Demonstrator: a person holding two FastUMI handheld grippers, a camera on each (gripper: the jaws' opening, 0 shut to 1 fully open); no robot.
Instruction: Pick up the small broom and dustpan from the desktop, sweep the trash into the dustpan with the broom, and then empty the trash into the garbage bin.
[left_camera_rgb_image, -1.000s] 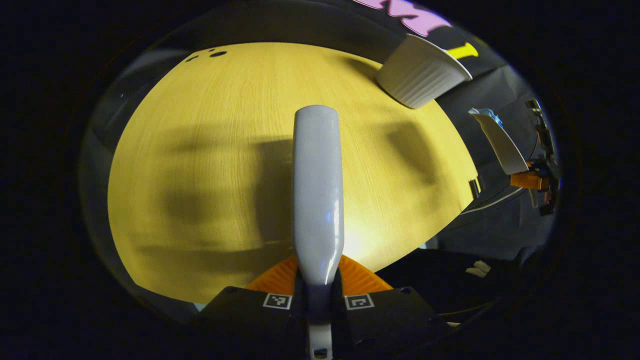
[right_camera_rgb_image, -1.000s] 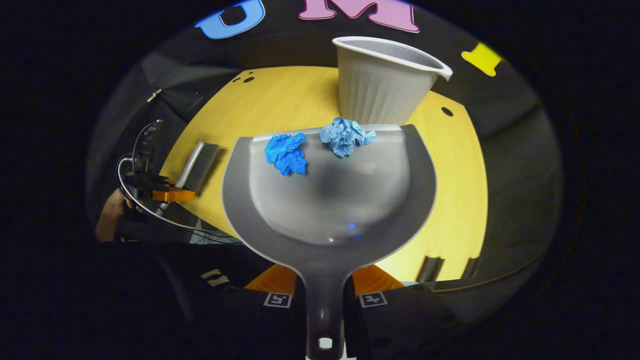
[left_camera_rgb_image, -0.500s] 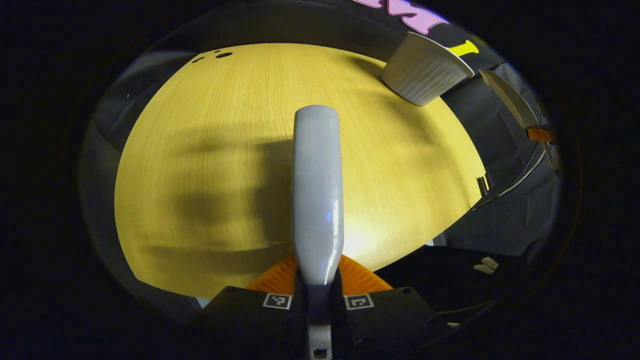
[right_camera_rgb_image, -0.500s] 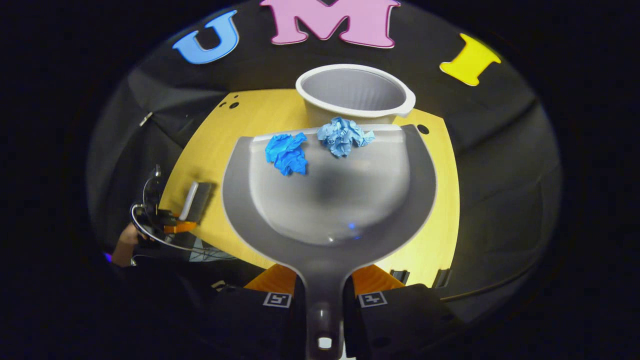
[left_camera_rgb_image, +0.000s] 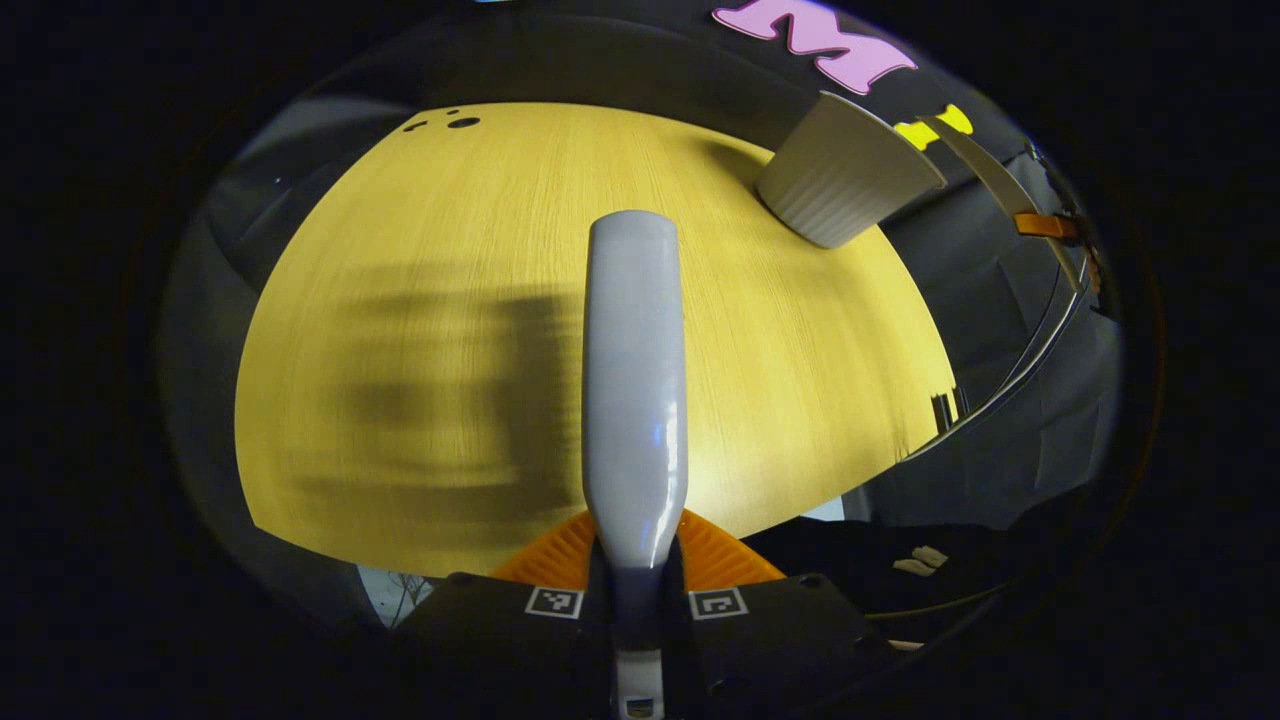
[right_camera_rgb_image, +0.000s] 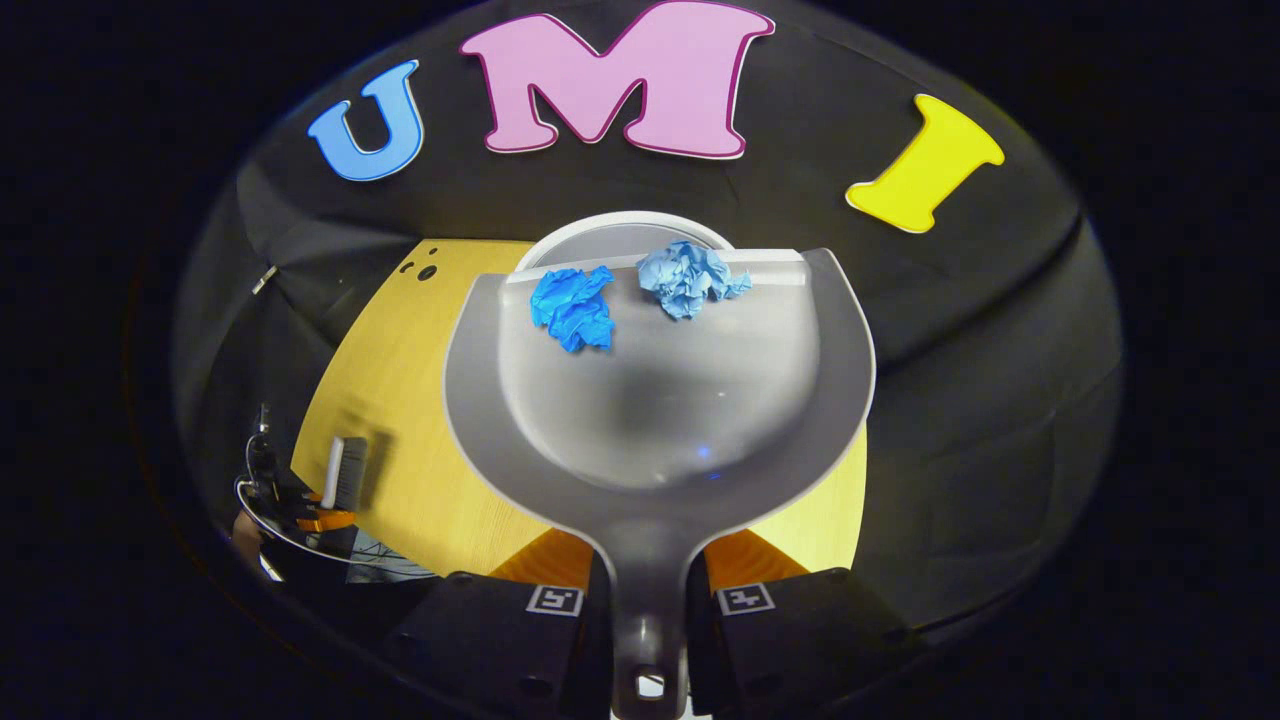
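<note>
My right claw (right_camera_rgb_image: 648, 600) clamps the dustpan (right_camera_rgb_image: 660, 400) handle, holding it over the bin (right_camera_rgb_image: 560, 248) so its 2 paper wads (right_camera_rgb_image: 574, 305) can slide in, while my left claw (left_camera_rgb_image: 636, 580) grips the broom (left_camera_rgb_image: 635, 380) aside.

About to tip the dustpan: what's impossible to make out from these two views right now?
- Bin interior, right gripper view: the dustpan covers all but the rim.
- Broom bristles, left gripper view: under its own handle.
- Tongs' grip on either handle: cut off at the bottom edge.
</note>
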